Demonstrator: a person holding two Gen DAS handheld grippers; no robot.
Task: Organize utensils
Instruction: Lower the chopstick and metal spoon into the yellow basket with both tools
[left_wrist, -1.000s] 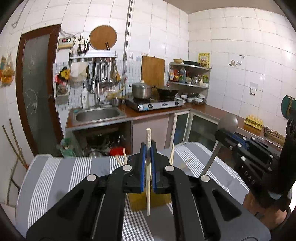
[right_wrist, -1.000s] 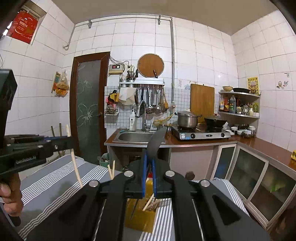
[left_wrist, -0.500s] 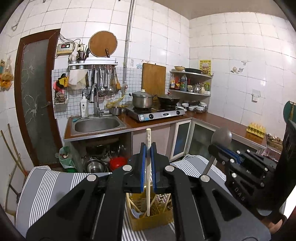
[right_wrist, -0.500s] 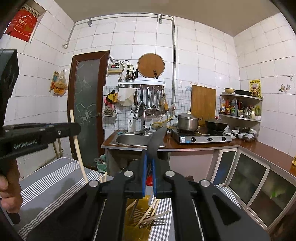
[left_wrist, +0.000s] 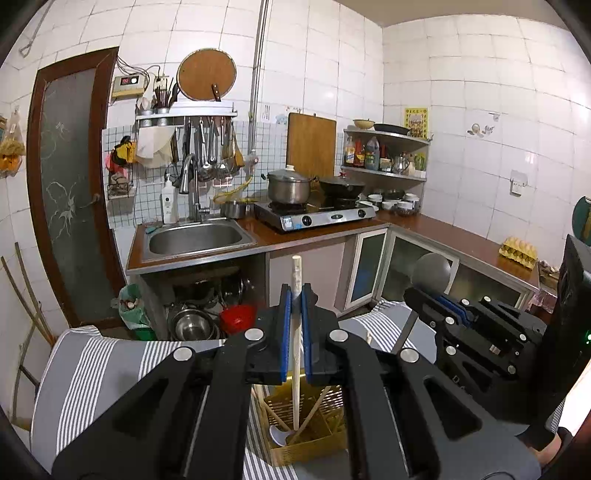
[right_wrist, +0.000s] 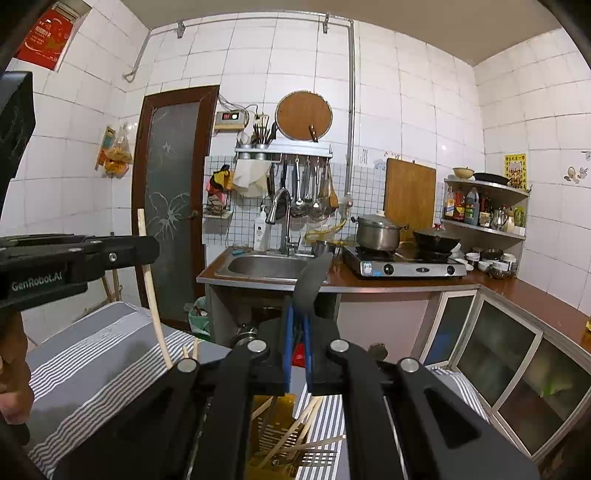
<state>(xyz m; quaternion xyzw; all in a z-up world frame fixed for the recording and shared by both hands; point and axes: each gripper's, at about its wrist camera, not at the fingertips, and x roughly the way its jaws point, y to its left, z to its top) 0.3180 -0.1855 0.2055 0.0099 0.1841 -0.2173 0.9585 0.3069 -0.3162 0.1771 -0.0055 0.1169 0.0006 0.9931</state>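
Table (left_wrist: 92, 373): striped cloth, basket on it.
Basket (left_wrist: 317, 446): yellow, below both grippers, utensils inside.
Right gripper (right_wrist: 297, 350): clamped on ladle (right_wrist: 312, 280), probably steel; stiff, slippery; take handle.
Left gripper (left_wrist: 295, 325): clamped mid-shaft on chopstick (left_wrist: 296, 280); light, stiff.

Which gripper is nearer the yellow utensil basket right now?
Left, narrowly, as a judgement. The left gripper holds its chopstick over the yellow basket; the right gripper hangs alongside.

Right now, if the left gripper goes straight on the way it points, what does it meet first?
Probably the far edge of the grey striped tablecloth, else the open under-sink cupboard of steel bowls. Depth is unclear. The left gripper grips a pale wooden chopstick.
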